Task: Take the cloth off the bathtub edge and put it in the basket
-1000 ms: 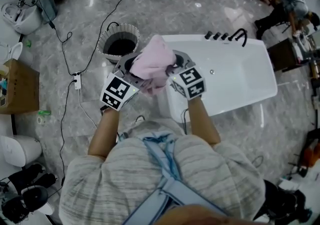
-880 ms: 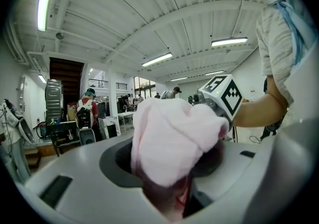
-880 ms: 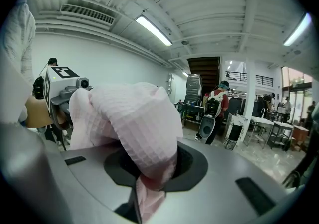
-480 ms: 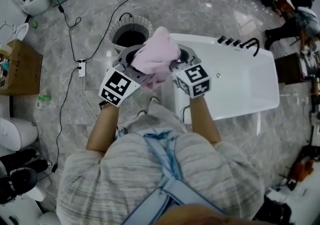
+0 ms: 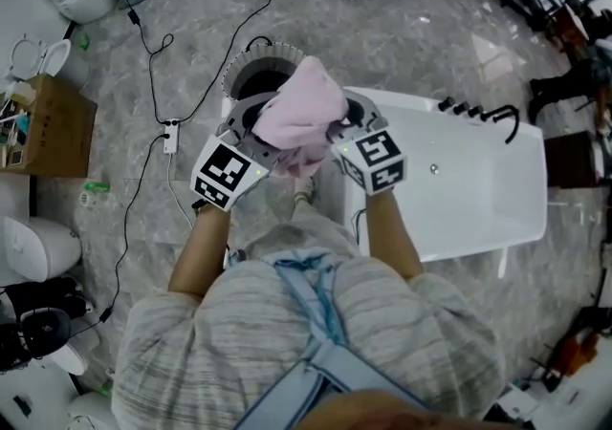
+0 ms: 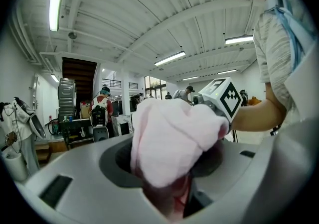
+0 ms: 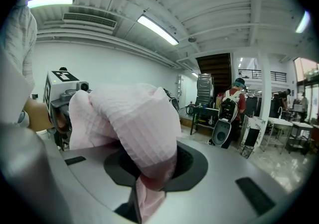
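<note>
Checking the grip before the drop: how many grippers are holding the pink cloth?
2. The left gripper clamps the left side of the pink cloth and the right gripper clamps its right side. The cloth bunches up between them.

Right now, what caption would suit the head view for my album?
Left gripper and right gripper hold a pink cloth up near the basket, by the white bathtub.

No words, numbers or brand names can be read anywhere here.
</note>
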